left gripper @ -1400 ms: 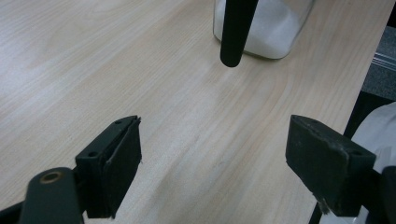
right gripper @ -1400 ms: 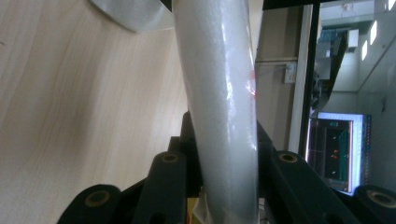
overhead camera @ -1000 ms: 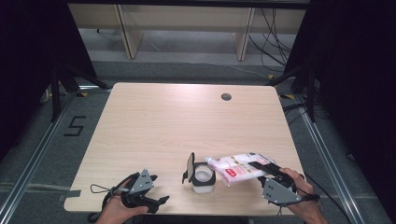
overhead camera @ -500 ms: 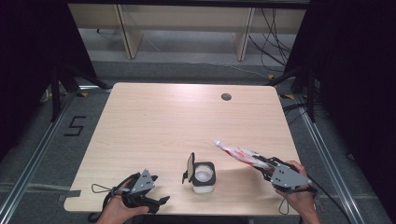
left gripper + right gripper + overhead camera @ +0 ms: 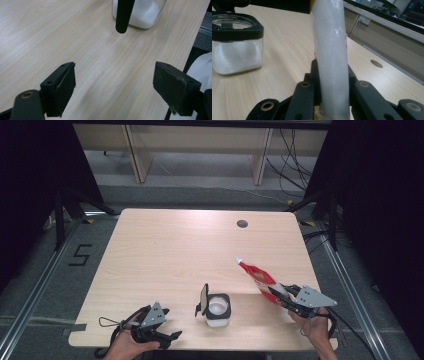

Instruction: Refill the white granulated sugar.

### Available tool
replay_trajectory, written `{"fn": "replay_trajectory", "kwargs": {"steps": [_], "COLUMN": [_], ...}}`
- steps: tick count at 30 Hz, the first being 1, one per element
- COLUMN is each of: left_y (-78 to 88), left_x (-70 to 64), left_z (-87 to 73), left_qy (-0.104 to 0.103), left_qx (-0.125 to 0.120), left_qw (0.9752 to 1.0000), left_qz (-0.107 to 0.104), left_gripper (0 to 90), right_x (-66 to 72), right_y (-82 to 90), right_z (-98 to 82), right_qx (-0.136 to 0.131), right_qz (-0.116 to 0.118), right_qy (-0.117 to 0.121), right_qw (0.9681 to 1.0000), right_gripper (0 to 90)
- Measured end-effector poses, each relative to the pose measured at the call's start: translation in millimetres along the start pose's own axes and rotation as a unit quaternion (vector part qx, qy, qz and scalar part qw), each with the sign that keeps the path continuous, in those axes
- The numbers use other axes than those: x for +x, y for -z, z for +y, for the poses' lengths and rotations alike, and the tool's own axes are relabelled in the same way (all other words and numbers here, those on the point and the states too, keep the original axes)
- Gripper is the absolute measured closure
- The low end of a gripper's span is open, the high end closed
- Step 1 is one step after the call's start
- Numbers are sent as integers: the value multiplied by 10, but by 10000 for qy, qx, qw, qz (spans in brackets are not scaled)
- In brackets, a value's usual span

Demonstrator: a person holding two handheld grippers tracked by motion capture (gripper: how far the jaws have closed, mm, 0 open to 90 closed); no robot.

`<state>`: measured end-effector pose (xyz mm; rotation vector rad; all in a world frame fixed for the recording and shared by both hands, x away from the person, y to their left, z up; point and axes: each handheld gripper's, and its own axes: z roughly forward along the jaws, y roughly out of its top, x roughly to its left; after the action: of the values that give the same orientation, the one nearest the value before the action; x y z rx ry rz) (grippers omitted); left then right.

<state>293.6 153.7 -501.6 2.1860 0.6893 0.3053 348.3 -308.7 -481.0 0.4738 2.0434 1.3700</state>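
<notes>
A square glass jar (image 5: 218, 310) of white powder stands near the table's front edge, its black flip lid (image 5: 203, 299) hinged open on the left. To its right, my right gripper (image 5: 283, 295) is shut on the lower end of a red-and-white pouch (image 5: 257, 275), whose tip points up and away to the left. In the right gripper view the pouch (image 5: 331, 50) rises between the jaws of the right gripper (image 5: 332, 75), with the jar (image 5: 236, 42) off to the left. My left gripper (image 5: 171, 336) rests open at the front left; in its own view, as the left gripper (image 5: 115, 85), it faces the jar (image 5: 145, 12).
The pale wooden table (image 5: 170, 245) has a round cable hole (image 5: 242, 224) at its back right. A dark floor with metal rails surrounds it, and shelving stands behind. The person's hand (image 5: 316, 330) comes in at the front right edge.
My right gripper has carried the pouch rightward and down, away from above the jar, and the pouch has swung so that its tip points up and back. The left gripper has stayed put.
</notes>
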Motion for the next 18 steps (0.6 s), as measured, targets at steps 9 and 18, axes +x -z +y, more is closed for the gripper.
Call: {"fn": "replay_trajectory", "kwargs": {"steps": [9,18], "left_y": [18,26], "left_x": [-2,-3], "left_z": [3,4], "left_qy": [-30,-19], "left_qx": [8,-26], "left_qw": [10000,10000], "left_qz": [68,46], "left_gripper": [180,181], "right_x": [1,35], "right_y": [55,165], "right_z": [-75,-82], "right_qx": [-28,202], "right_qz": [-210,-407], "right_qy": [-529,-863], "right_qw": [9984,9952], "right_gripper": [776,767]}}
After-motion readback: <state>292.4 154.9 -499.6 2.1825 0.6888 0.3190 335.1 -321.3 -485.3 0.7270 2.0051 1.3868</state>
